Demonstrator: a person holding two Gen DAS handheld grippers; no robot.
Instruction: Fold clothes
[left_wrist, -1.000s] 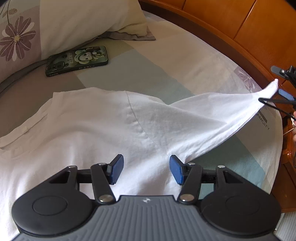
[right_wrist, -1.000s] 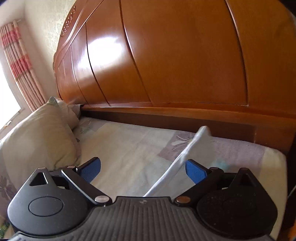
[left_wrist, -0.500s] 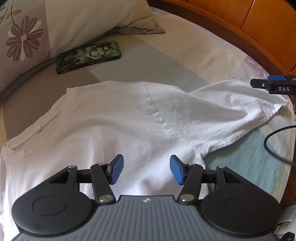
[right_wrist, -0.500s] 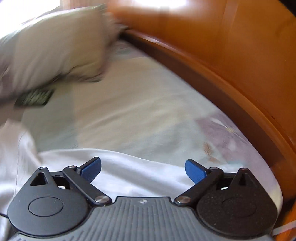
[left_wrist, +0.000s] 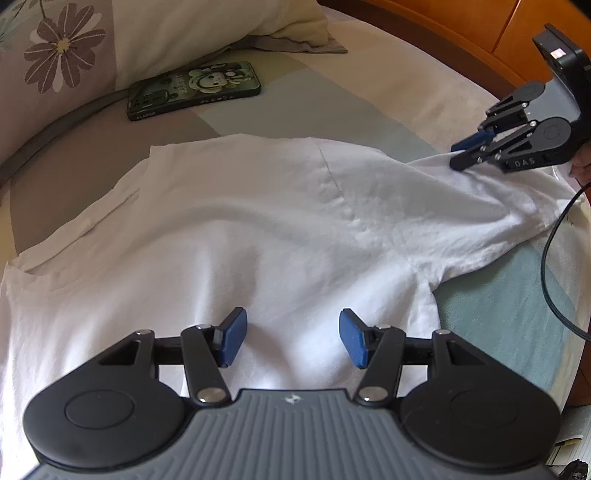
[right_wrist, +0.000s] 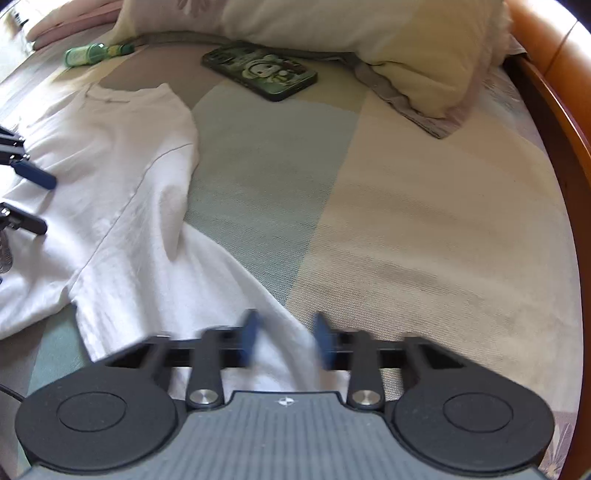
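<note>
A white T-shirt (left_wrist: 240, 229) lies spread and rumpled on the bed, one sleeve stretched out sideways.

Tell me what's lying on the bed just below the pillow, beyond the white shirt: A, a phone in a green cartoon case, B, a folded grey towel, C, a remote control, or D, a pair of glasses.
A: a flat rectangular phone in a green cartoon-print case lies on the bedsheet between the cream pillow and the white cotton T-shirt.
</note>
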